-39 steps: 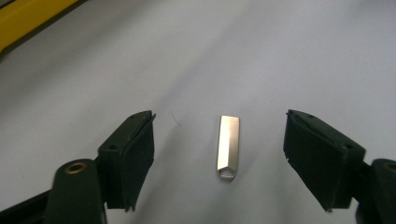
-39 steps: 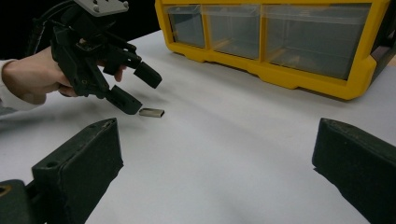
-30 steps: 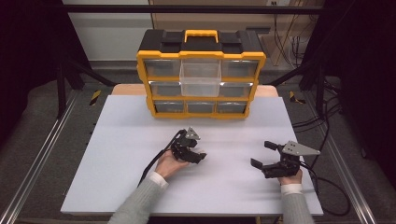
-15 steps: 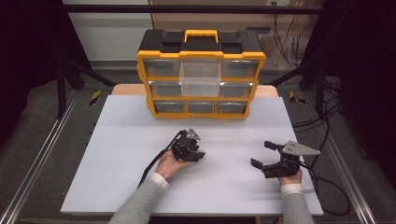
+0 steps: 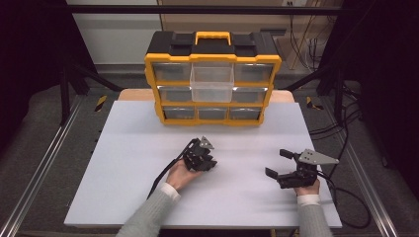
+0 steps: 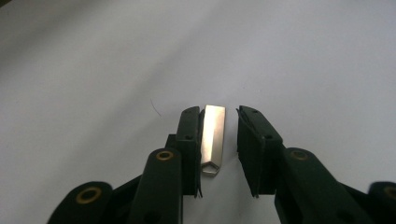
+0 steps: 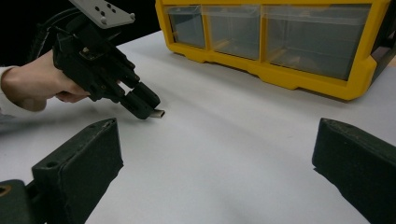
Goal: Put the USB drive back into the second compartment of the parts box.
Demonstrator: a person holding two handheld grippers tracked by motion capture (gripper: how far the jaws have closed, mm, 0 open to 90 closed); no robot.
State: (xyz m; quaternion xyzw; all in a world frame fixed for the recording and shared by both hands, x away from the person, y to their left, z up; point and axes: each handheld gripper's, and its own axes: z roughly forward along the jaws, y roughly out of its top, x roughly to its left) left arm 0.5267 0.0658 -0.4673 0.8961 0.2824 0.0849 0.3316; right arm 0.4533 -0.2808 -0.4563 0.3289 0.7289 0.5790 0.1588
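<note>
A small flat silver metal piece (image 6: 213,140) lies on the white table top between the jaws of my left gripper (image 6: 219,113). The left jaw touches its side, and a narrow gap shows between it and the right jaw, so the gripper is open around it. From the right gripper view, the left gripper (image 7: 152,109) tilts down at the table with the metal piece (image 7: 159,113) poking out at its tips. In the high view the left gripper (image 5: 211,165) is at the table's middle. My right gripper (image 5: 276,163) rests wide open and empty at the right (image 7: 215,135).
A yellow and black drawer organizer (image 5: 212,58) stands at the table's far edge, with its middle clear drawer (image 5: 212,84) pulled out. The same organizer (image 7: 280,77) is ahead of the right gripper. The white table top (image 5: 123,163) spreads around both hands; cables trail off right.
</note>
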